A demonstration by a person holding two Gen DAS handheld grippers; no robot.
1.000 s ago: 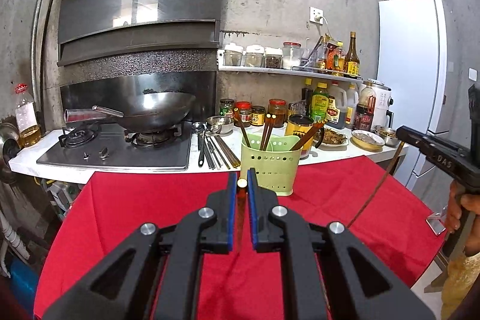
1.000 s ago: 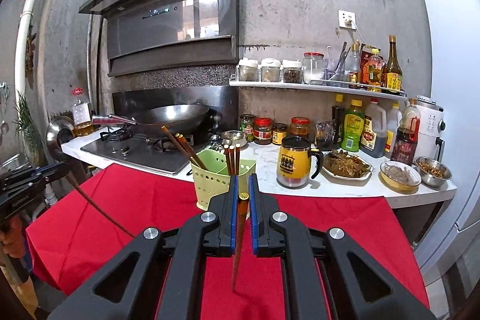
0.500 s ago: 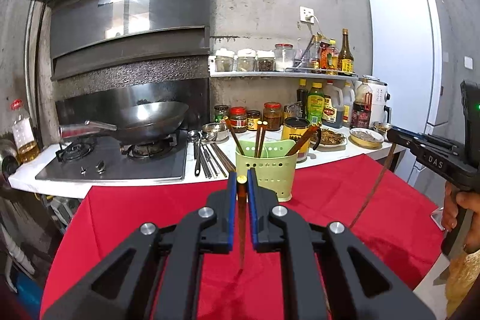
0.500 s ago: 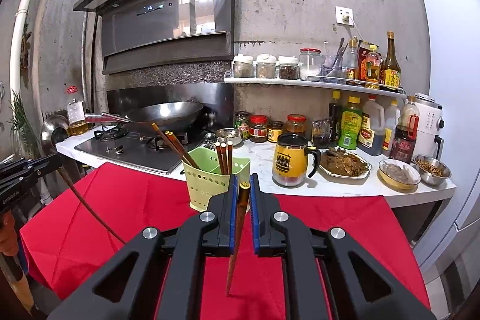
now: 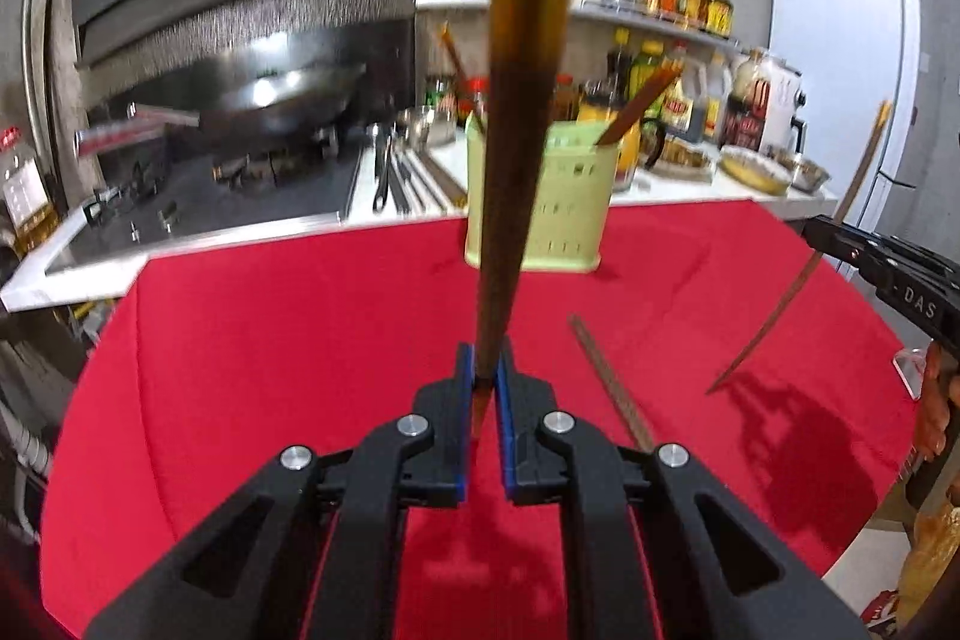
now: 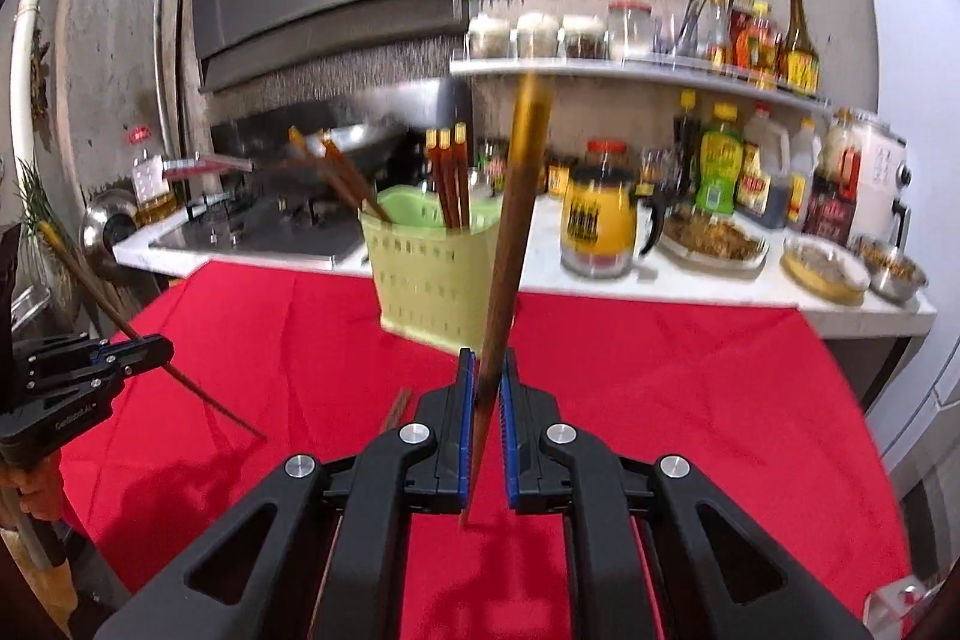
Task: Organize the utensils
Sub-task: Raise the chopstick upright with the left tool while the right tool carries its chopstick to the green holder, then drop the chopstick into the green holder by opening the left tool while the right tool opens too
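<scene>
A brown chopstick point(image 5: 501, 232) was held clamped in the left gripper point(image 5: 485, 388), another chopstick point(image 6: 510, 244) in the right gripper point(image 6: 487, 388). The green holder point(image 6: 429, 274) stood near the red table's point(image 5: 270, 340) far edge, chopsticks already inside. Judged mid-collection; each stick's tip needed steering over the holder's rim before release.

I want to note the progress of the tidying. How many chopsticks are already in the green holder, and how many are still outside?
Done: about five chopsticks stand in the green holder. In hand: the left tongs are shut on one chopstick, and the right tongs on another, both above the red cloth. Left: these two, plus one loose chopstick lying on the cloth.
</scene>
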